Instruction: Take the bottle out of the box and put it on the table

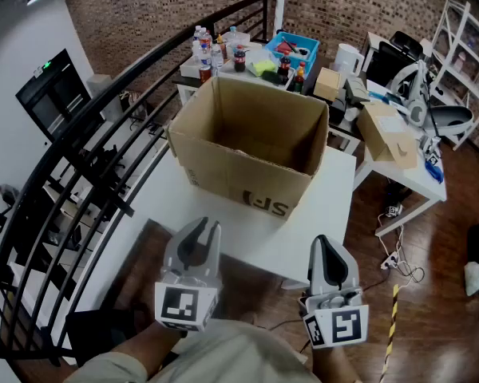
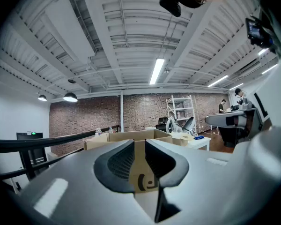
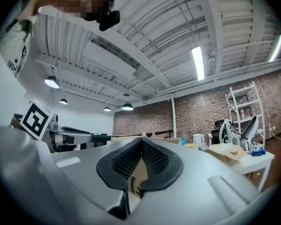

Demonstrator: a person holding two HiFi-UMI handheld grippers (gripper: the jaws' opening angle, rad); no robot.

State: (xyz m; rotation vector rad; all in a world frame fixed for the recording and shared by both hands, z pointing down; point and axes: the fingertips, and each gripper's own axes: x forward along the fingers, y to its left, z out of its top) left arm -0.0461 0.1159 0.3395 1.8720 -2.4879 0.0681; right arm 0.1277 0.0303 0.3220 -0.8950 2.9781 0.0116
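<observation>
left tongs (image 1: 205,228) open a crack, empty | right tongs (image 1: 323,242) closed, empty | both near side, short of box (image 1: 251,146) on surface (image 1: 329,207) | bottle unseen, presumably on box floor | likely light, slick, thin-walled: grip neck from above

An open cardboard box (image 1: 255,154) stands on a white table (image 1: 223,230), its flaps up and its brown inner walls in view; dark print marks its near side. Both grippers hover level over the table's near edge, short of the box and touching nothing. The left gripper (image 1: 206,228) has its jaws slightly apart with nothing between them; the right gripper (image 1: 323,242) has its jaws together. Behind the box, a second table (image 1: 419,174) carries bottles (image 1: 205,48), a blue bin (image 1: 292,48) and small cartons (image 1: 388,134). A black railing (image 1: 80,142) runs along the left, and cables (image 1: 399,258) lie on the wooden floor (image 1: 431,294) at right.
</observation>
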